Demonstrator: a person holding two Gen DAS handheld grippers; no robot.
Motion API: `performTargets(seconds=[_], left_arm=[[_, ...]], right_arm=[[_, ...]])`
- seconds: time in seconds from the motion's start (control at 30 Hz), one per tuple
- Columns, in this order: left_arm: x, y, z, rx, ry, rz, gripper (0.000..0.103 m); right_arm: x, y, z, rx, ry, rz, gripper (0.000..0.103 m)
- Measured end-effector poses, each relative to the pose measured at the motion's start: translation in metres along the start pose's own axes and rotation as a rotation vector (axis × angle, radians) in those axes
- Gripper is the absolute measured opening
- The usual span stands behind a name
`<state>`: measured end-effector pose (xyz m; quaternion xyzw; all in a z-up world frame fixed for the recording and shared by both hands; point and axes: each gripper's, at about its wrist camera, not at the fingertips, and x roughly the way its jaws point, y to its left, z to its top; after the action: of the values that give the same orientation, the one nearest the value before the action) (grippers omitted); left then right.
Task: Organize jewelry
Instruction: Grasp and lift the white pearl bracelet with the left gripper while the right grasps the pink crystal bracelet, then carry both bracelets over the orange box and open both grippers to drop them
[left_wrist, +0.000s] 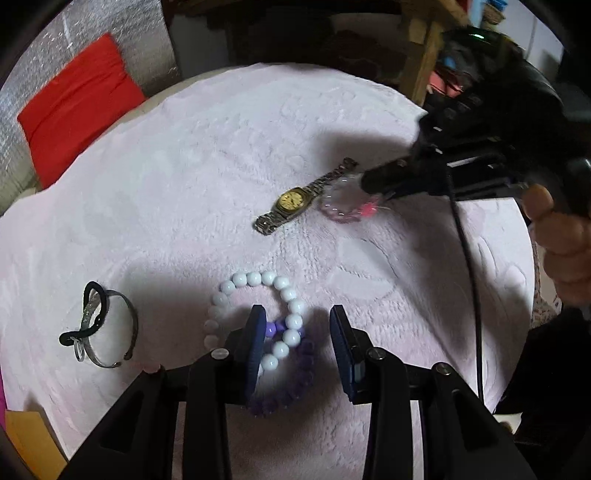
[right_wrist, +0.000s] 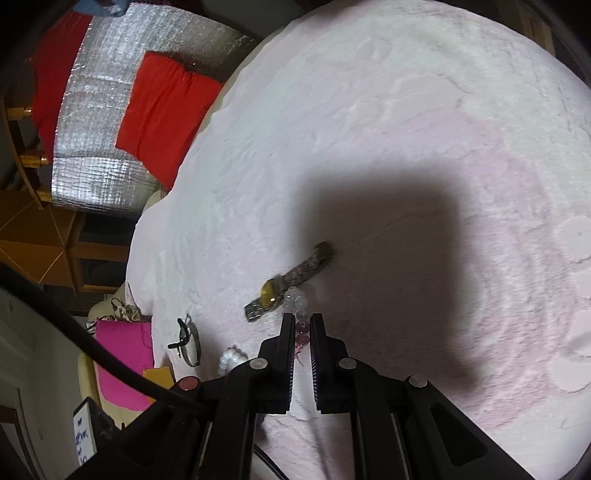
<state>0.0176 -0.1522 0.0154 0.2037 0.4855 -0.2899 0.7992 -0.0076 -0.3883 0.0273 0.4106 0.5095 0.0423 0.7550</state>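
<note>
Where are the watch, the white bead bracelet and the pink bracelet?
watch (left_wrist: 290, 199): left wrist view, on its gold dial.
white bead bracelet (left_wrist: 254, 277): left wrist view, on a bead at the top of the loop.
pink bracelet (right_wrist: 301, 302): right wrist view, on a clear bead beyond the right tool's tips.

the left wrist view is taken from just behind the left gripper (left_wrist: 297, 325), looking forward and down, close over the pale pink blanket (left_wrist: 184, 184), with the red cushion (left_wrist: 77, 107) seen at the far left. the right wrist view is taken from behind the right gripper (right_wrist: 301, 325), aimed steeply down at the same blanket (right_wrist: 406, 110) from close by. both views share the watch (left_wrist: 291, 206) (right_wrist: 273, 291), the silver bangle (left_wrist: 107, 328) (right_wrist: 190, 343), the white bead bracelet (left_wrist: 258, 295) (right_wrist: 231, 358) and the cushion (right_wrist: 166, 114). the right gripper itself is caught in the left view (left_wrist: 369, 184).
</note>
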Motion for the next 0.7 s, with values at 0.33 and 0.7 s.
performTargets(seconds=[0.33,0.7], left_arm=[[0.01,0.01,0.015,-0.13,0.044,-0.065,0.011],[-0.077,0.046,-0.005,-0.345,-0.225,-0.112,0.01]], right_arm=[[-0.009,0.006,-0.003,-0.027,-0.01,0.019,0.009],[-0.018,0.027,-0.01,-0.088,-0.046,0.085,0.009]])
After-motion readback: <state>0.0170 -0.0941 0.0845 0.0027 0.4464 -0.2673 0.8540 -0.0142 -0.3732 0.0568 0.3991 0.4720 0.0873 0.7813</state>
